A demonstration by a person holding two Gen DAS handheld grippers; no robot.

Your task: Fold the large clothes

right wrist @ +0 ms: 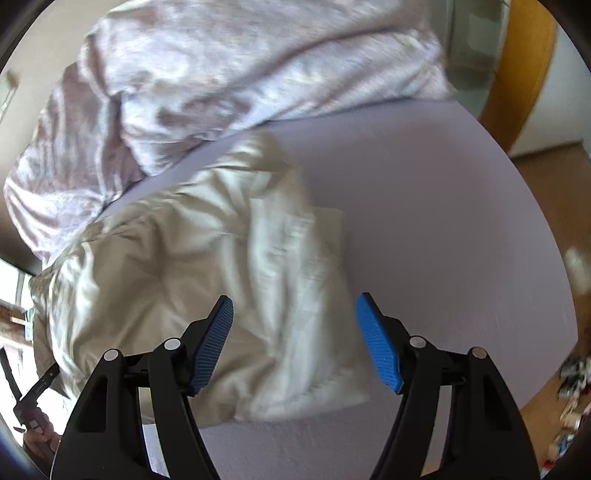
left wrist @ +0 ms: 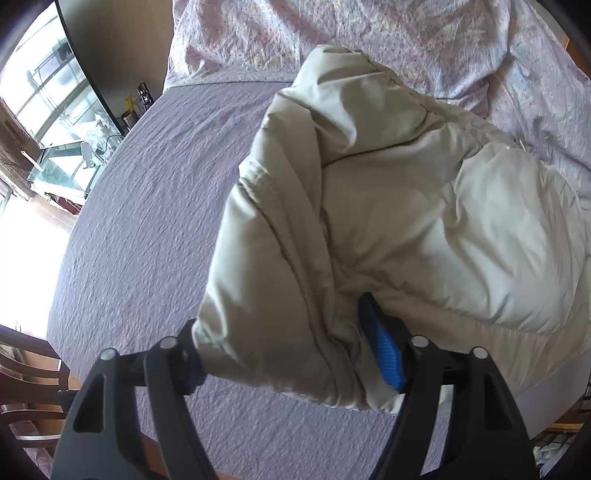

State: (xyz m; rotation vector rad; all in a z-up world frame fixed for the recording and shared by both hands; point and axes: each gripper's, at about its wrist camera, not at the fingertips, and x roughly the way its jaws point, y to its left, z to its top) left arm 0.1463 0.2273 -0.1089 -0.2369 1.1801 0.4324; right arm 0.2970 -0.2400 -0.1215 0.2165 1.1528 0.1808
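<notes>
1. Left gripper (left wrist: 295,354): jaws spread wide, a bunched corner of the jacket (left wrist: 388,206) lying between the pads; the right pad (left wrist: 386,354) touches cloth, and whether the fingers press it cannot be told.
2. Right gripper (right wrist: 295,343): jaws wide, nothing between them, hanging above the jacket (right wrist: 192,280).
3. Jacket: cream, puffy, crumpled in a heap on the lilac sheet (left wrist: 140,236).
4. Beyond it: a rumpled patterned duvet (left wrist: 369,33).
5. Far left: a window (left wrist: 48,110).
</notes>
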